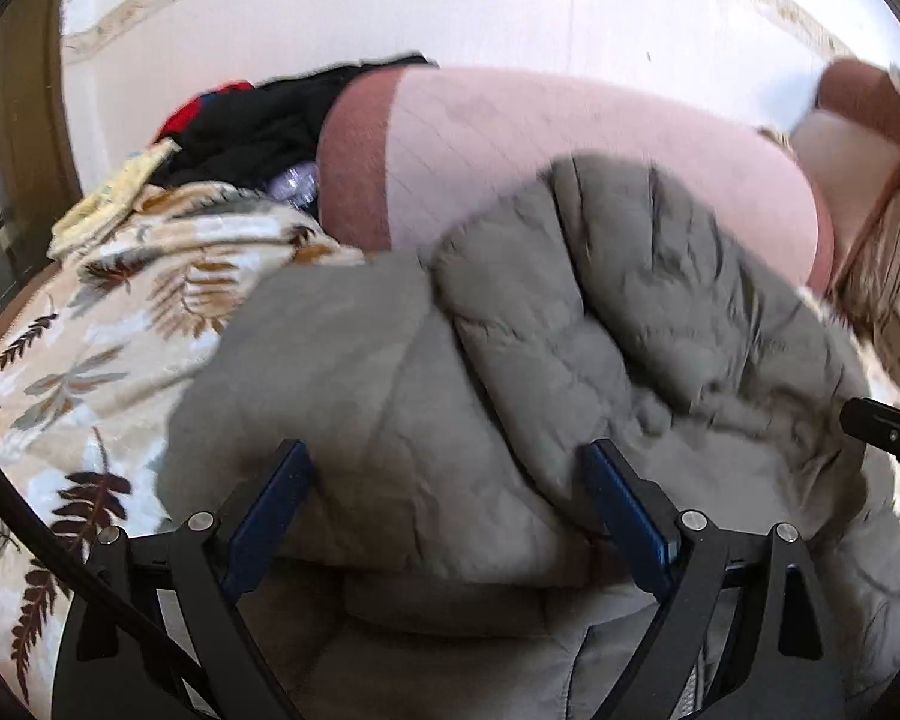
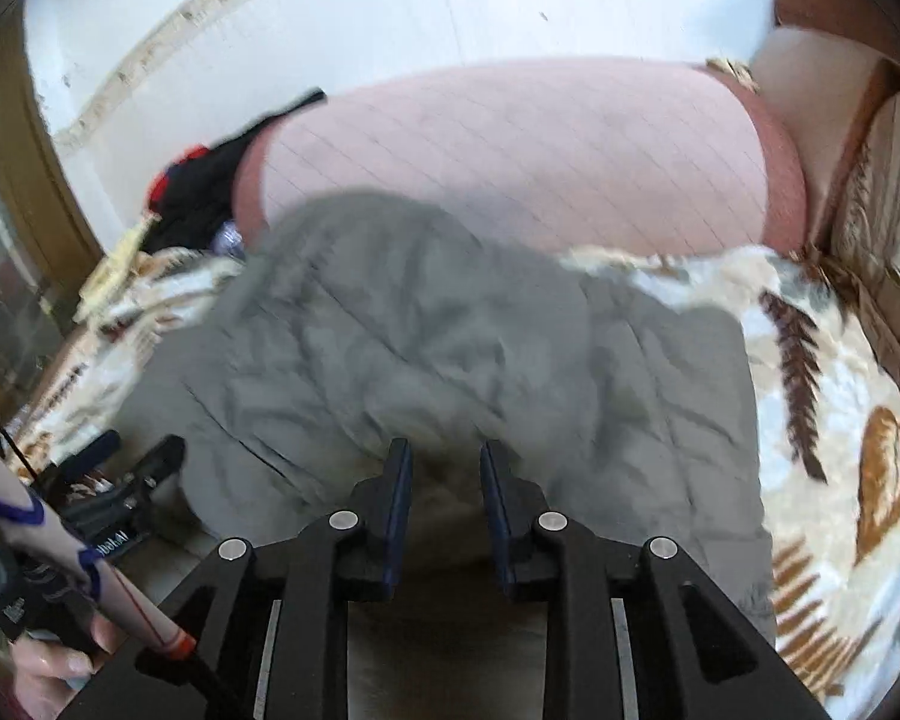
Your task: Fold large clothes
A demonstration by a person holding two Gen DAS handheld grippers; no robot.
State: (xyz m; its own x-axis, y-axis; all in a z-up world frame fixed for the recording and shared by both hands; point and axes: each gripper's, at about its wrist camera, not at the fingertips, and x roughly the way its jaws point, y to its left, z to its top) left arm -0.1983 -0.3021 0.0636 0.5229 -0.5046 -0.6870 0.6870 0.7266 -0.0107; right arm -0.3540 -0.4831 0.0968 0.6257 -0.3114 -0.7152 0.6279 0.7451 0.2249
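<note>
Left gripper (image 1: pixel 447 468) fingers spread, right gripper (image 2: pixel 444 468) fingers part-spread, one grey jacket (image 1: pixel 510 330), ungripped.

A sofa with a pink quilted backrest (image 1: pixel 570 138) (image 2: pixel 510 150) is carrying everything, its seat lying under a cream blanket printed with brown fern leaves (image 1: pixel 90 348) (image 2: pixel 828 396). A grey-green padded jacket (image 1: pixel 510 330) (image 2: pixel 420 324) is sprawling directly on that blanket, bunched and creased. A heap of black and red clothes (image 1: pixel 252 114) (image 2: pixel 204 192) is sitting at the seat's far left end, beside a pale yellow cloth (image 1: pixel 108 198).
</note>
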